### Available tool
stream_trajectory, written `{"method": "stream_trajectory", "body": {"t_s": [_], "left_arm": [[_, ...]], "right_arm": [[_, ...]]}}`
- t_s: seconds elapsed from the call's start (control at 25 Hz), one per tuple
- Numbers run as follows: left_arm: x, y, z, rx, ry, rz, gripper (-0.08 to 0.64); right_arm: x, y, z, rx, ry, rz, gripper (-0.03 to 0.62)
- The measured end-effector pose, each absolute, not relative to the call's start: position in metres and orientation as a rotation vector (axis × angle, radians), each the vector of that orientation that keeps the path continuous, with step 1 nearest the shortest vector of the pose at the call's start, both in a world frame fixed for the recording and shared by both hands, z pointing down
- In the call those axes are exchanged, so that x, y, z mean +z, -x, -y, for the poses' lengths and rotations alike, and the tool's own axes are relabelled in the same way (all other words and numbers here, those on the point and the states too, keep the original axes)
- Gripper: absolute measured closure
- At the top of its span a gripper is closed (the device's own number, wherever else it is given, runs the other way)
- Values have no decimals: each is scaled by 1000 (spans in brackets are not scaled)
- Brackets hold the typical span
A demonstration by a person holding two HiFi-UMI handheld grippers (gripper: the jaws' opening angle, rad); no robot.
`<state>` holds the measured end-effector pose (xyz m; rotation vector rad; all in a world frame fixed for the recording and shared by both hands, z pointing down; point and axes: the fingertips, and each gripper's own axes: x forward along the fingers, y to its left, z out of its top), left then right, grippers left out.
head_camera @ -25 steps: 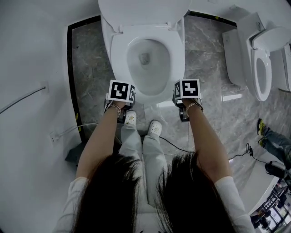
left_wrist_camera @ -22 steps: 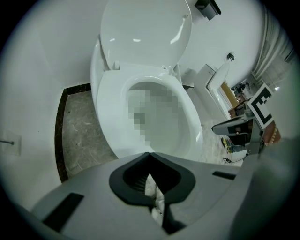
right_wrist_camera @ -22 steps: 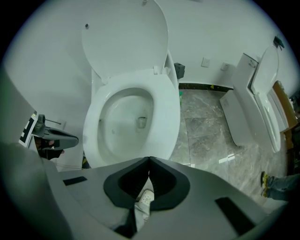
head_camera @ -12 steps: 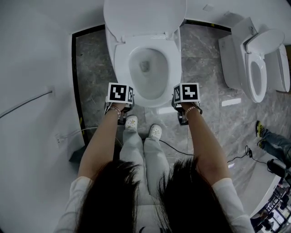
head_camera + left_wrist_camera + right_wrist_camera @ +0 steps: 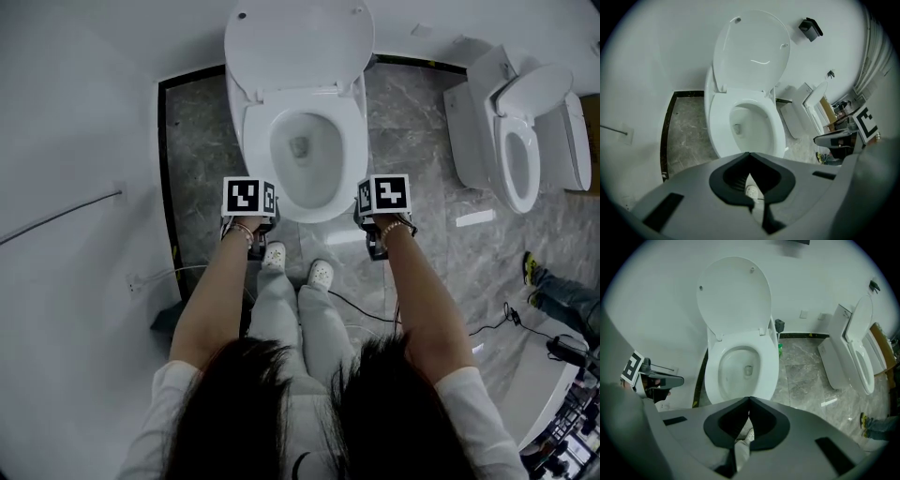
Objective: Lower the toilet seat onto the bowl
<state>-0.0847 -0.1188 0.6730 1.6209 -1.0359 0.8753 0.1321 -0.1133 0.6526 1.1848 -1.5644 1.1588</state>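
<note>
The white toilet [image 5: 300, 141] stands ahead of me. Its seat ring [image 5: 258, 141] lies flat on the bowl, and the lid [image 5: 298, 42] stands raised against the wall. In the left gripper view the seat [image 5: 774, 126] and the lid [image 5: 752, 49] show the same, as do the seat [image 5: 712, 371] and lid [image 5: 733, 294] in the right gripper view. My left gripper [image 5: 249, 195] hovers by the bowl's front left and my right gripper [image 5: 386, 192] by its front right. Neither touches the toilet. Both the left gripper [image 5: 749, 153] and the right gripper [image 5: 749, 398] are shut with nothing in them.
A second toilet [image 5: 516, 141] stands to the right. The white wall on the left carries a cable and a socket [image 5: 136, 279]. My white shoes [image 5: 272, 253] stand just before the bowl. A cable crosses the marble floor, and another person's leg [image 5: 553, 291] shows at right.
The head view has drawn back a little, so the whole lid now shows. Both grippers stay shut at the front of the bowl, hardly moved.
</note>
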Motion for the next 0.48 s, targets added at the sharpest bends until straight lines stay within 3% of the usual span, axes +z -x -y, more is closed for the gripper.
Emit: {"method": "stream_trajectory", "body": {"t_s": [0.48], "left_arm": [[604, 89, 128, 824, -1661, 1088, 551]], "right_arm": [[585, -127, 115, 1120, -1200, 1615, 565]]}}
